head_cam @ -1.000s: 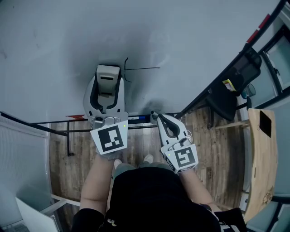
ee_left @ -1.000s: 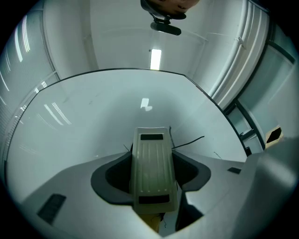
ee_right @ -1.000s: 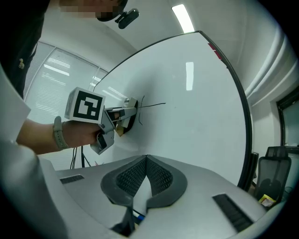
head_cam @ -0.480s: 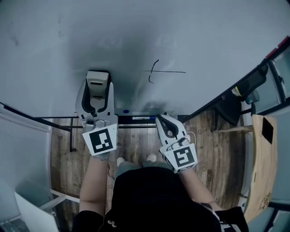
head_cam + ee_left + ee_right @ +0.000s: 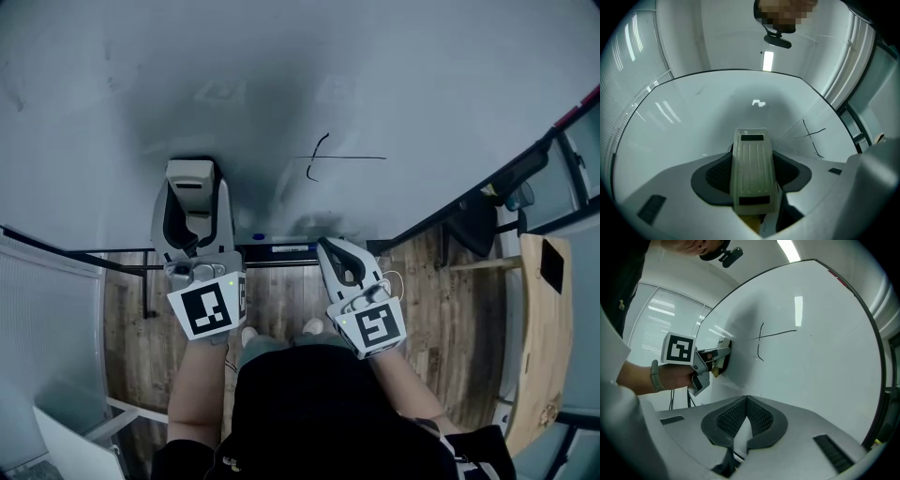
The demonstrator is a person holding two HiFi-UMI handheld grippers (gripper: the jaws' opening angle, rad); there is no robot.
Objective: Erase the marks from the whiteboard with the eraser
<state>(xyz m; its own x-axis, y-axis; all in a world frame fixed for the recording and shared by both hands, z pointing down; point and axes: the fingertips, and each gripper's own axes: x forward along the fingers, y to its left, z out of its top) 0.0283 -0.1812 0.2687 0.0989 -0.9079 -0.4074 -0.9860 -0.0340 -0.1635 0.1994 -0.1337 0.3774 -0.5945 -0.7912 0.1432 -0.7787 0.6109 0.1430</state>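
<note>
While the left gripper's (image 5: 190,187) fingers pinch the eraser (image 5: 753,164) against the whiteboard (image 5: 375,75), the marks (image 5: 323,157), a long horizontal line crossed by a short curved stroke, sit to the right of the eraser, clear of it. Right gripper (image 5: 330,248) is below the marks at the whiteboard's bottom edge, fingers pressed together on nothing.

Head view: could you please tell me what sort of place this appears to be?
Probably an office or meeting room: a large whiteboard, a wood-plank floor beneath it, and slatted blinds off to one side.
</note>
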